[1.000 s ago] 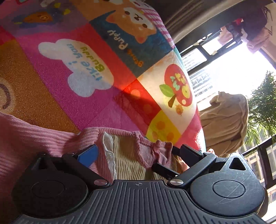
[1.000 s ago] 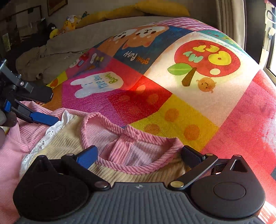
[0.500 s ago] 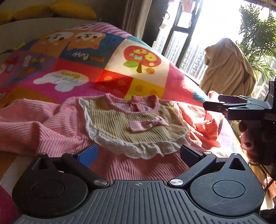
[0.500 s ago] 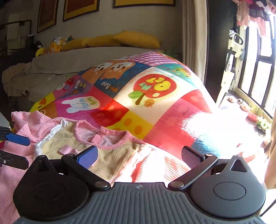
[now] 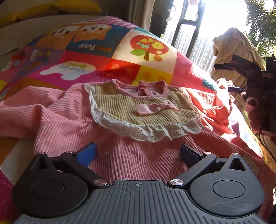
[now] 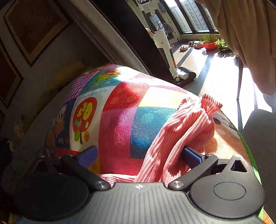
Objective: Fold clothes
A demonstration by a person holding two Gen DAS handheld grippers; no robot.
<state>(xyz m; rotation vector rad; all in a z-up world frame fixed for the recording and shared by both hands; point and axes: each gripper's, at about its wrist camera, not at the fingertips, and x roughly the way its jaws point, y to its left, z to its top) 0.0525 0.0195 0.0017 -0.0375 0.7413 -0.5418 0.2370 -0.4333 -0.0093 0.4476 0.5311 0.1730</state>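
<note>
A pink ribbed child's top with a beige corduroy bib, lace trim and a pink bow lies face up on a bright patchwork play mat. My left gripper is open and empty, just above the top's lower body. My right gripper is open over the top's right sleeve; the sleeve lies between the jaws, against the right finger. The right gripper also shows at the right edge of the left wrist view.
The mat's right edge drops off to the floor. A beige cloth hangs by the bright window. A white upright vacuum stands on the floor. Yellow cushions lie at the far end.
Both grippers have pulled back from the collar of the top. The left gripper now sits over the lower body. The right gripper has swung right to the sleeve at the mat's edge.
</note>
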